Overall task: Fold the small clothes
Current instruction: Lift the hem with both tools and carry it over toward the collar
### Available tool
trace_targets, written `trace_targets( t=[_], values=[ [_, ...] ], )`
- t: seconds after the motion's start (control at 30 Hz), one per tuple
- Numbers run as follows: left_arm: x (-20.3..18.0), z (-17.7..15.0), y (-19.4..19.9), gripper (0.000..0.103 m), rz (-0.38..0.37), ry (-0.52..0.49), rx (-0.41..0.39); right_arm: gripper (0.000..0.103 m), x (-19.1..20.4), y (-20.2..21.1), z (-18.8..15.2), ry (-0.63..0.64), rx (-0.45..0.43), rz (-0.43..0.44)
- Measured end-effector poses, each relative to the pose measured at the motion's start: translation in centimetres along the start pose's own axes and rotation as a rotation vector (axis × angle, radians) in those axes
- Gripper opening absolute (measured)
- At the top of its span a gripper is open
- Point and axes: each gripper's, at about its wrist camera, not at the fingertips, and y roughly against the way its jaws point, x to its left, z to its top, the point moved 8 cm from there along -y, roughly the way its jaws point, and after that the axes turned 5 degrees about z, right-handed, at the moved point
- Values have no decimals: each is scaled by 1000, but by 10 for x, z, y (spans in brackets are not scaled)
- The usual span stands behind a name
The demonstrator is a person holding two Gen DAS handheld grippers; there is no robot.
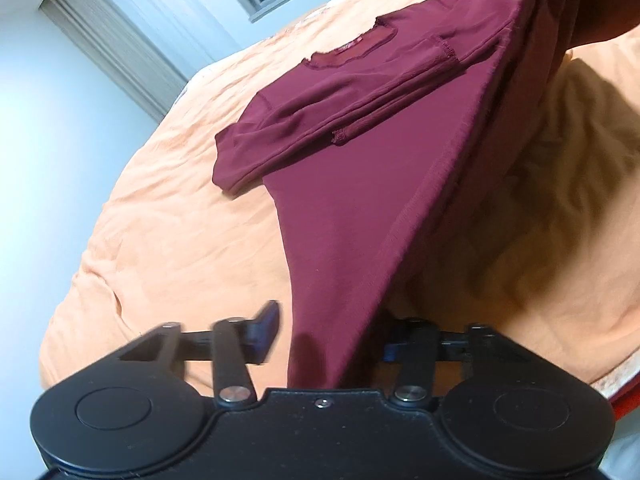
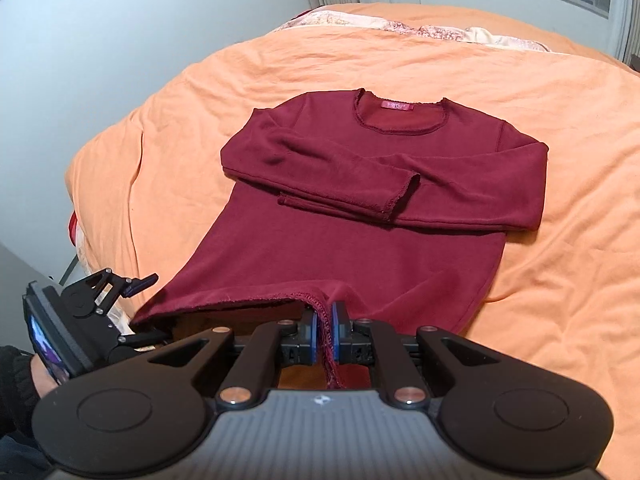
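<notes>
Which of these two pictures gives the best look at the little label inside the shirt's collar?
The right wrist view. There the pink label faces the camera, flat inside the neckline of the maroon shirt, though its print is too small to read. The left wrist view shows it only as a tilted, blurry reddish strip.

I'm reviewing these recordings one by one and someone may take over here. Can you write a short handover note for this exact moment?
Right gripper: shut on the hem of the maroon shirt, lifting it off the orange bedcover.
Left gripper: fingers wide apart with the hem's other corner draped between them; open, not pinching.
Shirt: chest up, neckline at the far end, both sleeves already folded across the chest.
Done: sleeves in.
Left: probably re-grip with the left, carry the hem up toward the neckline, and flatten.
</notes>
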Motion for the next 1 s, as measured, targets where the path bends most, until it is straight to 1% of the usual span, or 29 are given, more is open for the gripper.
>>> trace_targets(
  t=[0.03,0.07,0.13,0.2,0.27,0.33,0.43,0.57,0.63,0.7,0.8,0.9,1.0],
  values=[
    [1,-1,4,25,0,-7,-18,8,0,0,-1,2,-2,-3],
    [1,-1,8,18,3,-14,-39,8,0,1,-2,4,-4,-8],
    [1,0,22,11,9,-37,-101,8,0,2,-6,9,-12,-26],
    [1,1,35,9,16,-70,-159,8,0,4,-13,27,-18,-51],
    [3,1,45,8,18,-95,-199,8,0,6,-23,56,-18,-81],
    [6,1,54,7,13,-123,-221,8,0,7,-37,89,-10,-112],
    [9,3,66,7,1,-157,-261,8,-1,7,-62,119,11,-137],
    [10,11,76,7,-7,-207,-308,8,-6,12,-88,107,5,-157],
    [8,16,80,6,-20,-222,-319,4,-4,14,-97,125,3,-166],
    [5,17,83,6,-41,-247,-328,3,2,15,-107,172,13,-184],
    [-2,8,92,6,-70,-298,-335,3,9,16,-120,222,21,-203],
    [-10,-3,98,6,-101,-329,-317,3,11,18,-129,220,34,-204],
    [-14,-15,108,6,-139,-332,-291,3,14,26,-138,217,50,-201]
  ],
)
